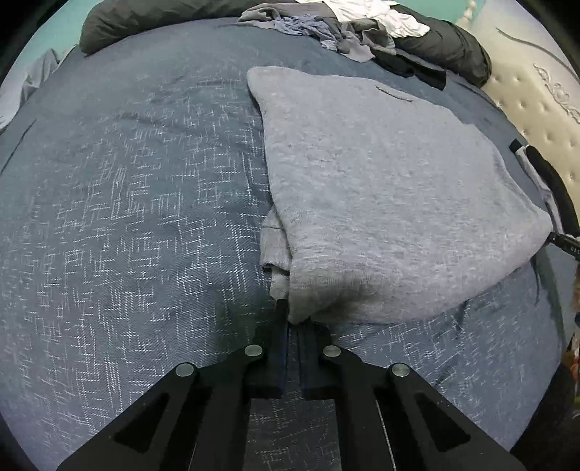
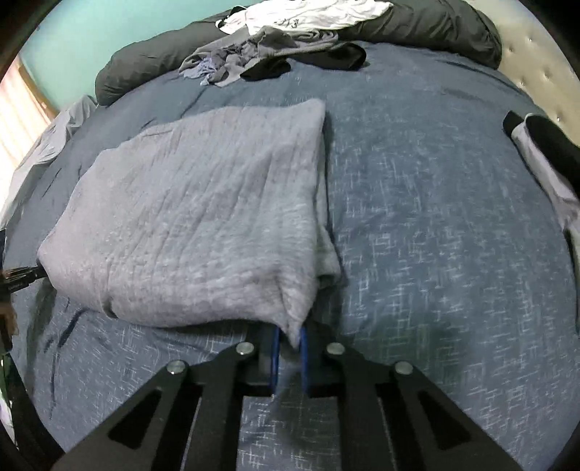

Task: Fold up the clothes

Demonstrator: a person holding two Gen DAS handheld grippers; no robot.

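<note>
Left gripper (image 1: 296, 322): black fingers pressed together, pinching near corner of sweater (image 1: 380, 203). Right gripper (image 2: 290, 338): blue-padded fingers nipping opposite near corner, narrow gap filled with cloth. Sweater: grey, nubbly knit, folded into thick rough rectangle, faintly creased lengthwise, layered edges showing at sides. Lies flat on bedspread (image 1: 127, 217), blue weave with white crosshatch flecks. Long axis runs from grippers toward far clothes pile (image 2: 261, 54). Dark bolster (image 2: 427, 29) behind pile; tufted headboard (image 1: 536, 105) at right.
</note>
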